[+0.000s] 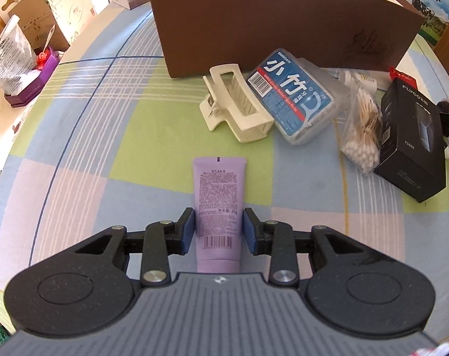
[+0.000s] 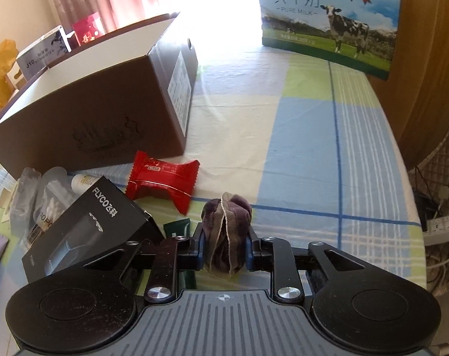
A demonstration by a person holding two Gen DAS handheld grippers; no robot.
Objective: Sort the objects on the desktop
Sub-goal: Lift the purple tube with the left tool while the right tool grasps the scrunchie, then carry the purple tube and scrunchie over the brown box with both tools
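Note:
A lilac cosmetic tube (image 1: 219,184) lies lengthwise on the checked cloth, and my left gripper (image 1: 219,231) is shut on its lower half, with both blue pads touching its sides. Beyond it lie a cream hair claw (image 1: 239,106), a blue floss-pick box (image 1: 295,98), a bag of cotton swabs (image 1: 363,130) and a black Flyco box (image 1: 414,145). My right gripper (image 2: 225,246) is shut on a dark purple scrunchie (image 2: 227,216), held just above the cloth. A red candy wrapper (image 2: 165,178) and a green sachet (image 2: 177,227) lie close by.
An open brown cardboard box (image 1: 283,23) stands behind the pile, its white inside showing in the right wrist view. A milk carton (image 2: 328,17) stands at the far edge. Bags and cartons (image 1: 22,44) crowd the left side. The table edge and a power strip (image 2: 443,228) are at the right.

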